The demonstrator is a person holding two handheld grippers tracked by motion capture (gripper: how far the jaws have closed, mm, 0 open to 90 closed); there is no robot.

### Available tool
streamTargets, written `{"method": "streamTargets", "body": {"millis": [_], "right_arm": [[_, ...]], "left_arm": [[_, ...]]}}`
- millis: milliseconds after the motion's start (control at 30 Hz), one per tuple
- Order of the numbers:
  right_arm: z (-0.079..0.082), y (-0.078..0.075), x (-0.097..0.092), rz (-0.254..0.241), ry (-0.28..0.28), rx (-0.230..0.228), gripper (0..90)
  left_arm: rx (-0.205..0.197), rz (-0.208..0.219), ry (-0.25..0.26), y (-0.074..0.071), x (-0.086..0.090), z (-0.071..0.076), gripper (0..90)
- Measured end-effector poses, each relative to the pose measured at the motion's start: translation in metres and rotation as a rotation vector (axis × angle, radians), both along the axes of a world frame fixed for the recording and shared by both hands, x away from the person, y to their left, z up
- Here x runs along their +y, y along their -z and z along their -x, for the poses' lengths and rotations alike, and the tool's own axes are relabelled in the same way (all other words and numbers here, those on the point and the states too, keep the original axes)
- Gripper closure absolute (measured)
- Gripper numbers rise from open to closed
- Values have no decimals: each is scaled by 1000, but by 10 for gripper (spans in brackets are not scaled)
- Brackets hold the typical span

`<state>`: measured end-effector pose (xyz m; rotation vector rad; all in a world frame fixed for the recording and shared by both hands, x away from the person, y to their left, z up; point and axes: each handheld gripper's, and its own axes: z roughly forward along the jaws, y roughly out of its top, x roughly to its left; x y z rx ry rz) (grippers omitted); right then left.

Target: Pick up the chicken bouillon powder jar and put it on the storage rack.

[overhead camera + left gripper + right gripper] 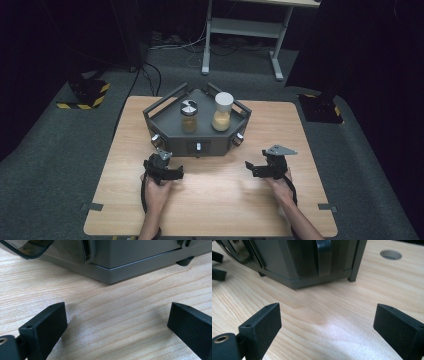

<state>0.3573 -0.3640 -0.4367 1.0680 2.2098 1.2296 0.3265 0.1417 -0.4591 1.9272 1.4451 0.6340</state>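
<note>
Jaws of both the left gripper (176, 172) and right gripper (248, 167) stand spread over bare tabletop (220, 200), near the dark grey tray (165, 127). Inside it stand two jars: a silver-lidded one (189, 117) at left, a white-capped one (222, 111) at right, both holding tan powder.

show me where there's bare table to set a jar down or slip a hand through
Bare wood lies between the left gripper and right gripper, in front of the grey tray; also along the table near edge, and in strips either side of the tray. Crowded: the tray top, where the brown-filled jar and white-lidded jar stand close together.
</note>
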Motion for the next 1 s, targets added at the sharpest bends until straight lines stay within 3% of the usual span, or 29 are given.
{"method": "streamTargets", "body": {"millis": [400, 600, 833, 1000], "right_arm": [[-2, 22, 8, 46, 54, 66, 69], [-3, 21, 12, 73, 58, 68, 68], [-9, 15, 25, 133, 82, 108, 82], [-9, 15, 27, 142, 85, 106, 82]], "left_arm": [[0, 0, 0, 0, 0, 0, 25], [0, 1, 0, 0, 0, 0, 25], [0, 0, 0, 0, 0, 0, 24], [0, 0, 0, 0, 0, 0, 25]]}}
